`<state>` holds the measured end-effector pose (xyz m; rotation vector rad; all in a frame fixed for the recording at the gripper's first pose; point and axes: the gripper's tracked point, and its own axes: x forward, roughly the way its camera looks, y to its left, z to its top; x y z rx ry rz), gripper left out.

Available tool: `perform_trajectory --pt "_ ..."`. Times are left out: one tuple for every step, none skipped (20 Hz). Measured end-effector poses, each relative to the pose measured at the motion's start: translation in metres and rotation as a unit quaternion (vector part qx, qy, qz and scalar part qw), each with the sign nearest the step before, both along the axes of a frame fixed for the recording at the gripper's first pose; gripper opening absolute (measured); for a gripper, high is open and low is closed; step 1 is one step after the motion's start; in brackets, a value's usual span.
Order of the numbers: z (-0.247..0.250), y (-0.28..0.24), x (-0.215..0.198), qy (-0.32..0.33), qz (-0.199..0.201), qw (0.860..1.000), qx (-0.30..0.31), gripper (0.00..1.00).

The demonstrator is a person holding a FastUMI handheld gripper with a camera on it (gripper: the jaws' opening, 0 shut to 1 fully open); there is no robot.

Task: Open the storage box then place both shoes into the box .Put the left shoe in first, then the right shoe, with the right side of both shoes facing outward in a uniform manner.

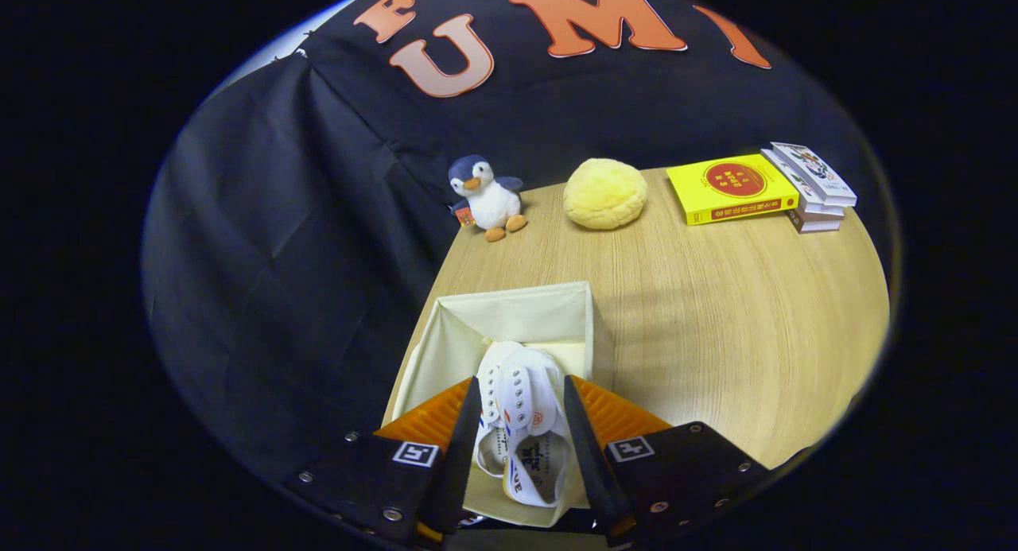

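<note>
The cream fabric storage box [509,316] stands open on the wooden table, directly under my gripper [521,384]. White canvas footwear with rows of metal eyelets fills the gap between my fingers, over the box's opening. The strapped white shoe [534,404] lies against the right finger, toe pointing away from me, its insole showing near the heel. Tight on its left is a second white shoe [491,392], against the left finger. Both fingers [579,432] press on this white bundle. The box floor beneath is mostly hidden.
Beyond the box, by the booth's black cloth wall, sit a penguin plush [487,192] and a round yellow plush [604,193]. A yellow book [732,188] and a small stack of books [811,187] lie at the far right. The bare wooden table [740,320] stretches right of the box.
</note>
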<state>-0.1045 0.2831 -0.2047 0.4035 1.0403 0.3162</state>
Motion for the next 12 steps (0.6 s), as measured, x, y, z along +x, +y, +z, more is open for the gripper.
perform_trajectory --pt "0.005 -0.010 0.004 -0.013 -0.001 1.000 -0.001 0.66" --pt "0.010 -0.020 0.008 -0.027 -0.002 1.000 -0.003 0.70" --pt "0.015 -0.031 0.013 -0.041 -0.003 0.999 -0.006 0.72" --pt "0.020 -0.043 0.017 -0.056 -0.006 0.998 -0.010 0.77" --pt "0.026 -0.055 0.022 -0.070 -0.011 0.997 -0.013 0.79" --pt "0.032 -0.066 0.026 -0.084 -0.015 0.996 -0.015 0.83" --pt "0.039 -0.078 0.031 -0.098 -0.020 0.995 -0.016 0.84" --pt "0.046 -0.091 0.036 -0.115 -0.026 0.993 -0.019 0.88" --pt "0.053 -0.104 0.042 -0.133 -0.032 0.990 -0.022 0.89" --pt "0.059 -0.119 0.047 -0.149 -0.038 0.988 -0.029 0.91" --pt "0.066 -0.134 0.052 -0.165 -0.048 0.985 -0.034 0.92" --pt "0.073 -0.146 0.058 -0.182 -0.055 0.981 -0.037 0.94"
